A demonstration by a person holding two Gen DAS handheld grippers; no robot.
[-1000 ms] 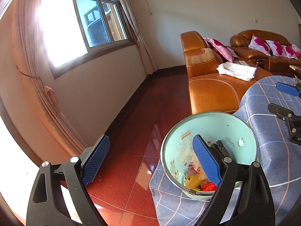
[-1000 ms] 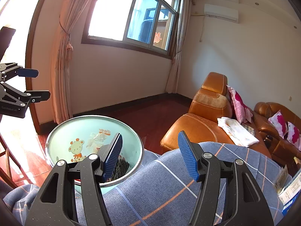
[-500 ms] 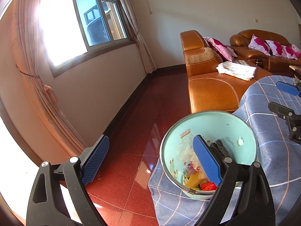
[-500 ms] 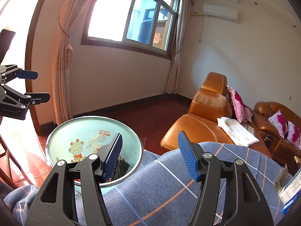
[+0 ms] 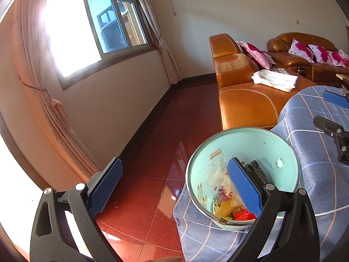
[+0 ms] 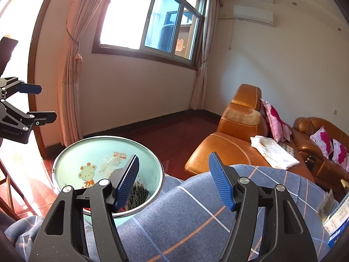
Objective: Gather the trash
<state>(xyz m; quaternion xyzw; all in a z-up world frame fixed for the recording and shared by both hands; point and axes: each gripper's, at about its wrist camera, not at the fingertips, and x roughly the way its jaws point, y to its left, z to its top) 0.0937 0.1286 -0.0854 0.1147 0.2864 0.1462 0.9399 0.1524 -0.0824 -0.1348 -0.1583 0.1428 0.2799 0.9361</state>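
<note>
A mint-green trash bin [image 5: 281, 150] with a metal rim stands at the edge of a table under a blue checked cloth [image 5: 322, 187]. It holds clear plastic, a dark knitted item, yellow and red scraps [image 5: 244, 214]. My left gripper [image 5: 174, 188] is open and empty, its right finger over the bin's mouth, its left finger over the floor. My right gripper [image 6: 174, 182] is open and empty above the cloth [image 6: 196, 224], its left finger over the bin [image 6: 72, 161]. Each gripper shows at the edge of the other's view.
A brown leather sofa [image 5: 244, 100] with pink cushions and a folded white cloth [image 5: 274, 79] stands behind the table. Red tiled floor [image 5: 152, 152] lies left of the bin. Boxes [image 6: 336, 216] lie at the table's right edge. A window and curtains fill the left wall.
</note>
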